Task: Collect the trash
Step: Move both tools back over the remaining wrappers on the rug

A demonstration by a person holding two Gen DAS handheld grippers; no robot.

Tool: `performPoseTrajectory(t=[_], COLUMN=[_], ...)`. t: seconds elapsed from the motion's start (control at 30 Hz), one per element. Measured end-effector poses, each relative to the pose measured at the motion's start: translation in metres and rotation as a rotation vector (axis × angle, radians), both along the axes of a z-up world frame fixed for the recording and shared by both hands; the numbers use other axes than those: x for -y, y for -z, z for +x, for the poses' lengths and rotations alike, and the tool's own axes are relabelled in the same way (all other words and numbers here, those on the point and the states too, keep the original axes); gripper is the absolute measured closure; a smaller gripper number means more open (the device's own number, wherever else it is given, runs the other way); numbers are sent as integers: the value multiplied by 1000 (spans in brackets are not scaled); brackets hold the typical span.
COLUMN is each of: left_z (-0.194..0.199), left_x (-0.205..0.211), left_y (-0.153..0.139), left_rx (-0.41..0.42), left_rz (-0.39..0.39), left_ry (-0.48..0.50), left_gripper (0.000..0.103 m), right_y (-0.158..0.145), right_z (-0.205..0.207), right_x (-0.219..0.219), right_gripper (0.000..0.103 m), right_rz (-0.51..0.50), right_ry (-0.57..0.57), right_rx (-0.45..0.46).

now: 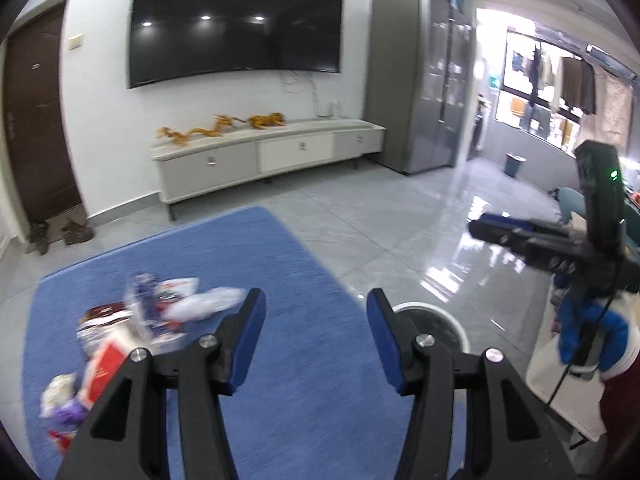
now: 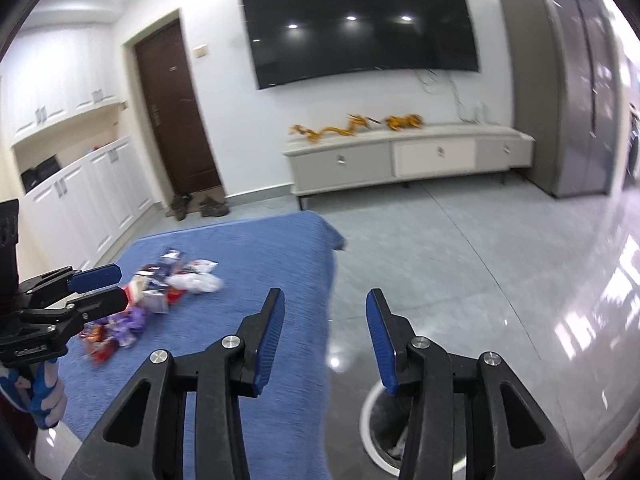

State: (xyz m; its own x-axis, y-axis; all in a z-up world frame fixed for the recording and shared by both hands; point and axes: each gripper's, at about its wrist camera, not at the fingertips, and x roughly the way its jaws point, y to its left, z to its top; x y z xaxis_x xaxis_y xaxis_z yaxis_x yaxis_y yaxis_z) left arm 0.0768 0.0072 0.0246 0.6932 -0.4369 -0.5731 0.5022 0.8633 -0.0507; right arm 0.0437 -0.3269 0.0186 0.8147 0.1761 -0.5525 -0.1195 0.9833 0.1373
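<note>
A pile of trash, wrappers, packets and a crumpled white bag, lies on a blue rug. It also shows in the right wrist view. My left gripper is open and empty above the rug, right of the pile. It also shows at the left of the right wrist view. My right gripper is open and empty above the rug's right edge. It also shows in the left wrist view. A round white-rimmed bin stands on the floor below it, also partly visible in the left wrist view.
The blue rug lies on a glossy grey tile floor. A low TV cabinet stands under a wall TV. Shoes sit by a brown door. A small dark bin stands far right.
</note>
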Motion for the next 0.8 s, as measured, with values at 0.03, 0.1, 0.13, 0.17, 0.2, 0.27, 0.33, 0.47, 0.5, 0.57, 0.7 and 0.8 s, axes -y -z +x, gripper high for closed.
performPoseTrajectory(t=[0.03, 0.1, 0.13, 0.17, 0.2, 0.27, 0.33, 0.47, 0.5, 0.57, 0.7, 0.8], left_z=[-1, -1, 1, 0, 0, 3, 6, 14, 14, 20, 31, 42], left_x=[-14, -46, -64, -77, -91, -113, -143, -194, -198, -210, -214, -210], left_y=[0, 0, 0, 1, 2, 4, 6, 9, 10, 15, 23, 30], left_rx=[1, -2, -4, -6, -8, -14, -47, -91, -100, -117, -141, -172], left_rz=[-2, -4, -1, 2, 11, 26, 14, -33, -38, -45, -12, 18], left_ry=[-20, -60, -90, -111, -129, -174, -220, -294, -304, -314, -269, -168], left_gripper=[52, 52, 52, 52, 52, 52, 52, 51, 49, 46, 42, 42], right_y=[-5, -14, -17, -19, -22, -26, -28, -28, -26, -23, -8, 4], right_z=[0, -1, -1, -1, -1, -3, -4, 0, 2, 10, 31, 48], right_x=[-10, -30, -36, -45, -55, -74, -94, -119, -124, -134, -154, -169], right_gripper=[60, 58, 57, 55, 55, 55, 54, 50, 49, 48, 48, 47], right_rz=[-5, -11, -11, -7, -4, -21, -38, -17, -8, 7, -13, -35], right_ry=[-20, -59, -73, -90, -111, -144, -185, -244, -256, -277, -305, -320], right_rx=[6, 14, 15, 14, 13, 16, 9, -10, -16, -35, -81, -109])
